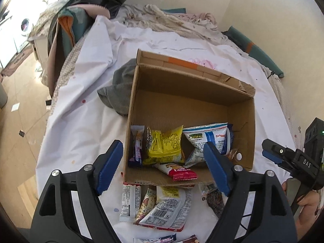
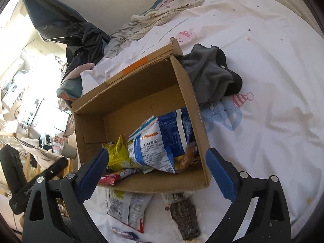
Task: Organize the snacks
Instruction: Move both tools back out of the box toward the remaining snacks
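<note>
We log, by material: cardboard box (image 1: 242, 109), matt brown corrugated, rough cut edges, w/ orange tape strip (image 1: 183, 62) at its 12 o'clock flap. Yellow packet (image 1: 164, 144) and blue-white bag (image 2: 160, 139): glossy crinkled plastic film. Bed sheet (image 1: 81, 121): white printed cloth, matt, creased. Grey garment (image 2: 210, 75): fuzzy fleece-like cloth. Gripper pads (image 1: 110, 167): blue, ribbed, matt; arms black matt plastic w/ shiny metal pins.

White letters "DAS" are showing on the black body of the right gripper (image 1: 271, 154) in the left wrist view. Snack packet print is proving too small to read.
</note>
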